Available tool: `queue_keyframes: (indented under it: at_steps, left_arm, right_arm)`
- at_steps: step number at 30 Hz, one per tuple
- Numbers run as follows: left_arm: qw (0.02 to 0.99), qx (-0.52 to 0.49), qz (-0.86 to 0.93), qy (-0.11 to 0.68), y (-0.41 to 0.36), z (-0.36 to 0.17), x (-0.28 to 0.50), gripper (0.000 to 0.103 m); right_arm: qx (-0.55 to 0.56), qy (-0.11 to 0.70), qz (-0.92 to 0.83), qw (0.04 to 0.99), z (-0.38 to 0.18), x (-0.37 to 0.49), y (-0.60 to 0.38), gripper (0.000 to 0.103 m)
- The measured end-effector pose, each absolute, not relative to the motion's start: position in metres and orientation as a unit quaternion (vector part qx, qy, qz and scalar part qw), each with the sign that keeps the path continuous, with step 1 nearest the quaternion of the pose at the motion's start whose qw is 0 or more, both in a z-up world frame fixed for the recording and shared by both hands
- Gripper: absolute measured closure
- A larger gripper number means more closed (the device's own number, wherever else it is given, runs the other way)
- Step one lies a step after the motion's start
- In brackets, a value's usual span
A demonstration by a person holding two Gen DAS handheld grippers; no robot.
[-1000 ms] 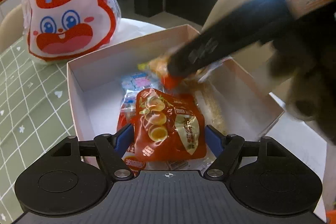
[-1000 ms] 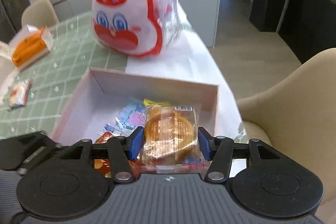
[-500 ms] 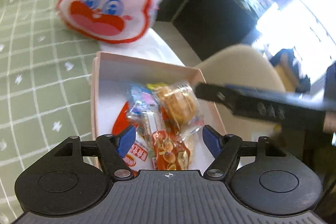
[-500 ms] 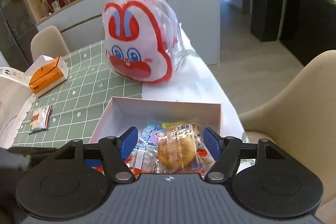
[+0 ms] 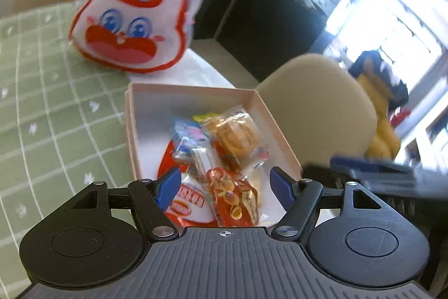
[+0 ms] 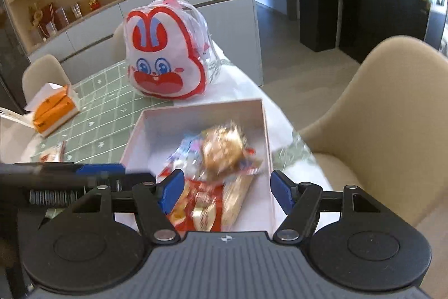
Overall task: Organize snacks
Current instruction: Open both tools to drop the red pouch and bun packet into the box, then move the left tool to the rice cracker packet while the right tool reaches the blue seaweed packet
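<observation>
Two pairs of tongs hang above a pale pink box (image 6: 196,114) of snacks that sits near the desk's (image 6: 106,114) edge beside a beige chair (image 6: 392,108), with a rabbit-faced bag (image 6: 165,58) standing just behind it. The left tongs (image 5: 224,184) are spread wide with nothing between their blue pads; the right tongs (image 6: 225,194) have just been opening and are also spread, and the clear-wrapped round pastry (image 6: 222,149) lies free in the box, on top of the other packets. Beside it are a blue-and-pink candy packet (image 5: 187,136), a red-and-white pouch (image 5: 190,203) and an orange-red packet (image 5: 235,203), all loosely heaped toward the box's near end, while its far end is bare.

The drop appears done, so the step in hand looks to be the retreat and the reach for the next item. A small snack packet (image 6: 50,156) is left out on the green checked cloth toward the desk's left side, near an orange tissue box (image 6: 54,109). To do this well, lift clear of the box walls before swinging sideways, since the light cardboard could shift if it is knocked. The left tongs are probably the nearer pair for that packet. Approach it low and flat and pinch the crimped edge, not the contents, then place it in the bare far end.
</observation>
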State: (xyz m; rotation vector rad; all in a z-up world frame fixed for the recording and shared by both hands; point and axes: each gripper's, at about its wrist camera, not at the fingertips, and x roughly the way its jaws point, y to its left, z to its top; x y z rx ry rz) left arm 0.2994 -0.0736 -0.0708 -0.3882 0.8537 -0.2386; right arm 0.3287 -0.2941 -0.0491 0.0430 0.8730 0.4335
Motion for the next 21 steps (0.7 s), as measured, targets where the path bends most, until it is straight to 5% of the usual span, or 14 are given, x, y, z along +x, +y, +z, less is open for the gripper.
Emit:
queue_keyframes:
  at_steps: [6,15,21]
  left_arm:
    - [0.902,-0.147,-0.053,0.402,-0.012,-0.071,0.288,0.03]
    - [0.893,-0.175,0.115,0.399,0.194,-0.099,0.302,0.033]
    - [0.868,-0.182,0.07,0.456,0.244,-0.131,0.314,0.04]
  right_arm:
    - [0.004,0.409,0.207,0.889,-0.056,0.286,-0.293,0.034]
    - [-0.009,0.444,0.22,0.868,-0.084,0.207,-0.26,0.034]
    - [-0.024,0.467,0.222,0.855,-0.098,0.175,-0.238,0.034]
